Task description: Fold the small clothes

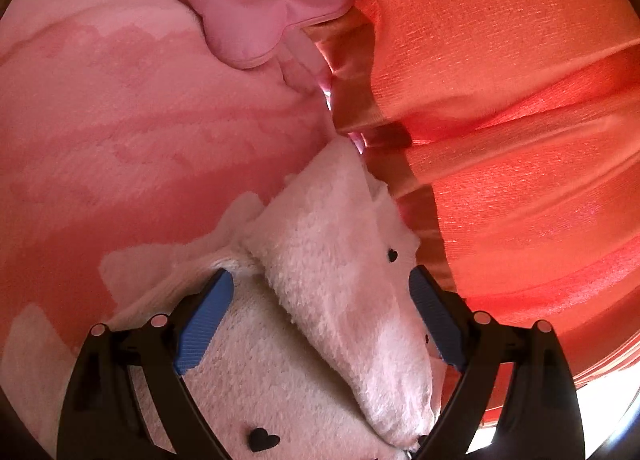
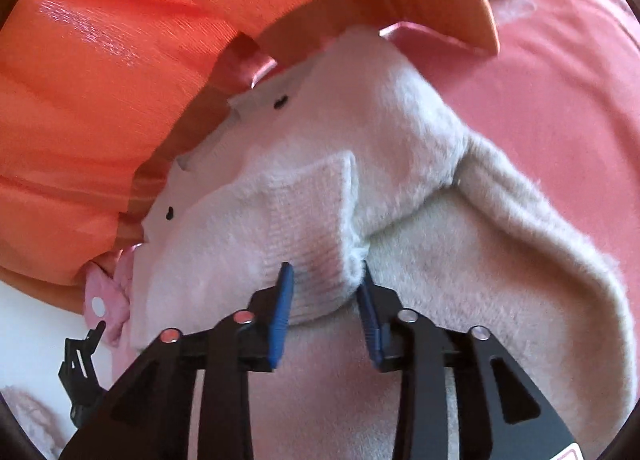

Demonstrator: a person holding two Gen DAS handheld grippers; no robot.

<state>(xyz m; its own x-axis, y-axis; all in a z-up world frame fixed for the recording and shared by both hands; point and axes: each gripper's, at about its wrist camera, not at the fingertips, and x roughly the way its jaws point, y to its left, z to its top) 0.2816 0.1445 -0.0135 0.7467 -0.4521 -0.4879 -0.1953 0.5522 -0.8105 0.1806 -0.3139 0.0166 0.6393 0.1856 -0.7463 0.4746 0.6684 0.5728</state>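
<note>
Fleece garment mid-fold — both grippers engaged

I see the left gripper (image 1: 320, 300) spread wide over the white fleece garment (image 1: 340, 260); the right gripper (image 2: 325, 292) pinches its ribbed cuff (image 2: 308, 228).

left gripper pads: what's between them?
In the left wrist view, a folded flap of the white fleece garment lies between the open left gripper pads, untouched.

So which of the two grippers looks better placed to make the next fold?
Probably the right gripper: the ribbed cuff of the fluffy white garment sits between its narrow jaws. The left gripper is wide open over a folded flap.
</note>
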